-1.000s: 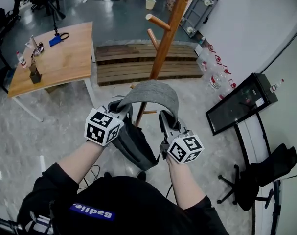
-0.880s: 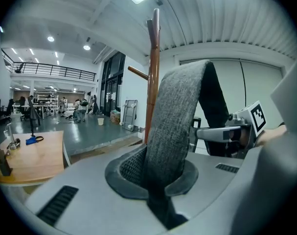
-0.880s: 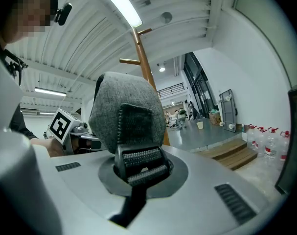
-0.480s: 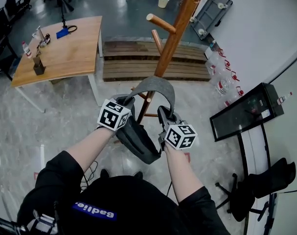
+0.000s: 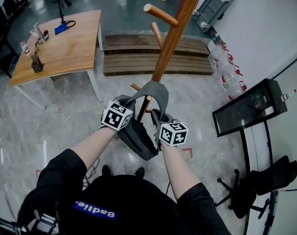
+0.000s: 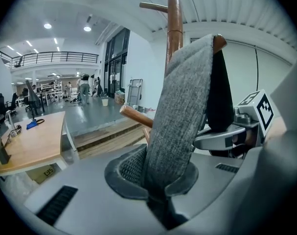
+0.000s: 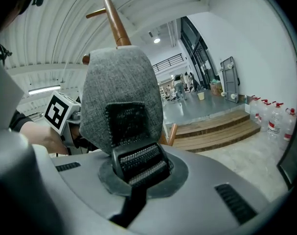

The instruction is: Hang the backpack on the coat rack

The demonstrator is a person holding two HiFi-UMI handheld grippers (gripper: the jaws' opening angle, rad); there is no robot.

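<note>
While both hand-held grippers sit mid-frame in the head view, the biggest thing is the coat rack (image 5: 171, 33): a wooden pole running from centre up to 12 o'clock, with pegs sticking out toward 11. Wooden steps (image 5: 138, 62) lie behind its foot at 12 o'clock. A tabletop (image 5: 70, 50) is at 10 o'clock with small clutter on its far end. A black flat panel (image 5: 251, 106) leans at 3 o'clock, and water bottles (image 5: 230, 77) stand at 2 o'clock along the wall.

The backpack (image 5: 138, 138) is dark grey and hangs just below centre between the two cubes, right in front of the pole's lower part and off the floor. Its grey shoulder strap (image 5: 155, 89) arches up from the bag toward 12 o'clock, against the pole. In the left gripper view a brown peg tip (image 6: 218, 42) shows at the strap's top edge; I can't tell whether the strap's weight is on it.

The left hand-held gripper (image 6: 158, 207) is at 9 o'clock of the bag, its jaws clamped on the strap's grey padded part. The right hand-held gripper (image 7: 131, 195) is at 3 o'clock of the bag, its jaws fully closed on the strap's other end, just below the black buckle (image 7: 138, 163).
</note>
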